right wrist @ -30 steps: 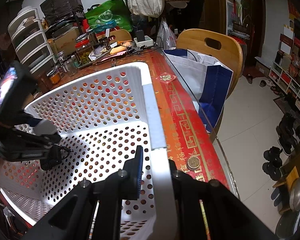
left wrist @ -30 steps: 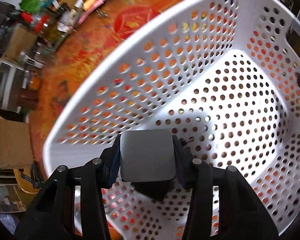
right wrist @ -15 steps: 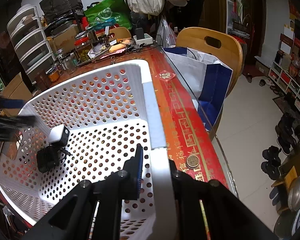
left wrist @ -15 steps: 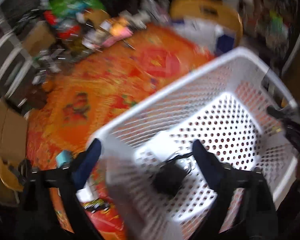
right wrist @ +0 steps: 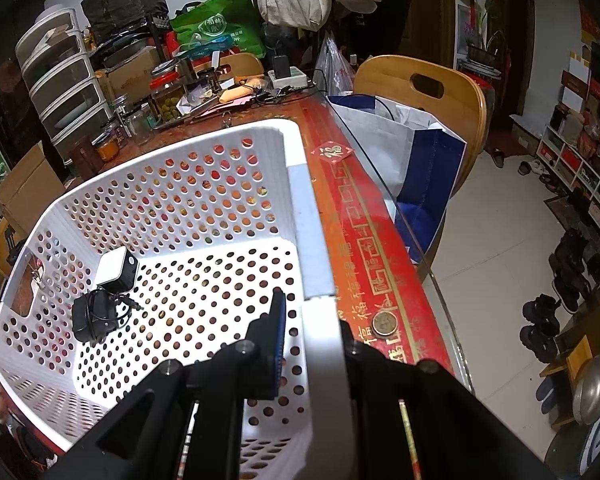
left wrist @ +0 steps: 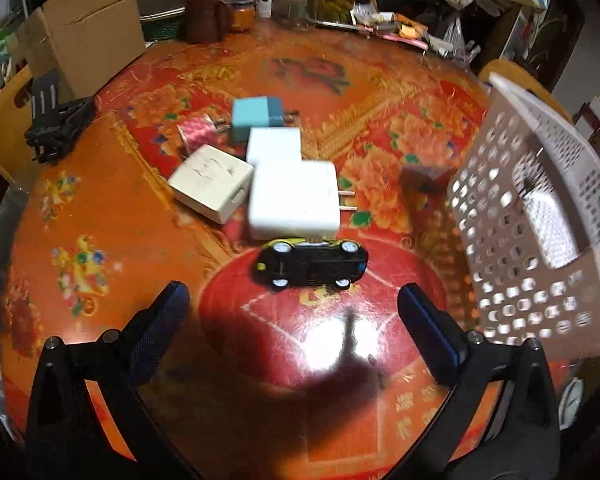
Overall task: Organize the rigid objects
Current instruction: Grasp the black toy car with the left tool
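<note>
Comparing with a second ago: your left gripper (left wrist: 292,300) no longer hangs inside the basket (right wrist: 220,216) holding the white-faced adapter (right wrist: 116,266); it now faces the table (left wrist: 140,240), fingers spread wide and empty.
Dropped item: the adapter lies on the basket floor near the far-left wall, touching a black charger (right wrist: 94,316) with a cord.
Right gripper: unchanged, your right gripper (right wrist: 312,320) stays clamped on the basket's near rim, one finger inside, one outside.
Count on table: one black toy car (left wrist: 312,262) lying on its side nearest your left fingers; three white chargers (left wrist: 292,204) just beyond it; one teal cube plug (left wrist: 256,118); one pink plug (left wrist: 198,132).
Count in basket: two items.
Basket position: right of the pile, well apart from the car.
</note>
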